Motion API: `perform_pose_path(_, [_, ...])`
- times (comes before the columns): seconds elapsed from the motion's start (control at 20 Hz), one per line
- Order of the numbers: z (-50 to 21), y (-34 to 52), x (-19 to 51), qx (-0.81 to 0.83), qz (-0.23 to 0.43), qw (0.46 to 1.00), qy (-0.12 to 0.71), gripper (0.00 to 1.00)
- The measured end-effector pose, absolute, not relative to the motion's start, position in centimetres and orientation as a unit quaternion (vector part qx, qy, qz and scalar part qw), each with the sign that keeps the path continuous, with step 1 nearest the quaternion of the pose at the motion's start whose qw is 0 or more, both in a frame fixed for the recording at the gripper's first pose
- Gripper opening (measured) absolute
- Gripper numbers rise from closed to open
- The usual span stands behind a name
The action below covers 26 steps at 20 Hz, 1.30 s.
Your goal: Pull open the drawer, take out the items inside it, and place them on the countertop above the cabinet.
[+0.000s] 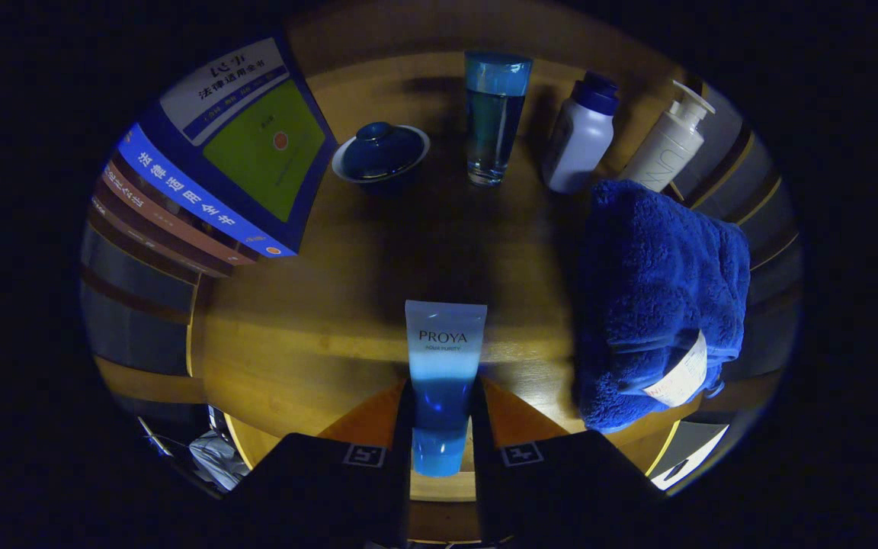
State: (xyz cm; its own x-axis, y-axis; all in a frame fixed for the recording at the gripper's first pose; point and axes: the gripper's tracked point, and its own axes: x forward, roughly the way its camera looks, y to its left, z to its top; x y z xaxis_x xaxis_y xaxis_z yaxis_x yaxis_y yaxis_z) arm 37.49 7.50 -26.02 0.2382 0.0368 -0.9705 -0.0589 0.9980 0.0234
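- My gripper (441, 427) pinches a blue cosmetic tube (443, 381); both fingers press on its lower part, and its cap end sits between them.
- The tube's upper end reaches over the wooden countertop (294, 335).
- Beyond it stand a lidded blue bowl (380, 152), a glass tumbler (494, 114), a white bottle (582, 137) and a pump bottle (668, 141).
- A folded blue towel (656, 297) hides the pump bottle's base.
- A stack of books (203, 191) lies to the left, its lower books hard to make out.

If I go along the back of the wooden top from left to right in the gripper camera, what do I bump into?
Stack of books → dark blue lidded bowl → tall glass of water → white bottle with a dark cap → white pump bottle. Nearer, the gripper is shut on a blue tube.
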Motion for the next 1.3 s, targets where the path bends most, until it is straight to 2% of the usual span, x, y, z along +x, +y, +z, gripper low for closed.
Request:
perform_pose_path(0.2, [-25.9, 7.5, 37.4, -0.006, 0.032, 0.789, 0.614, 0.54])
perform_pose_path(0.35, [-25.0, 7.1, 37.1, -0.027, 0.034, 0.799, 0.600, 1.00])
perform_pose_path(0.65, [-19.9, 9.4, 35.3, -0.002, 0.072, 0.852, 0.518, 0.99])
perform_pose_path(1.0, [-10.7, 11.7, 28.5, 0.025, 0.125, 0.918, 0.375, 1.00])
perform_pose_path(1.3, [-5.4, 10.4, 21.8, 0.024, 0.110, 0.967, 0.228, 1.00])
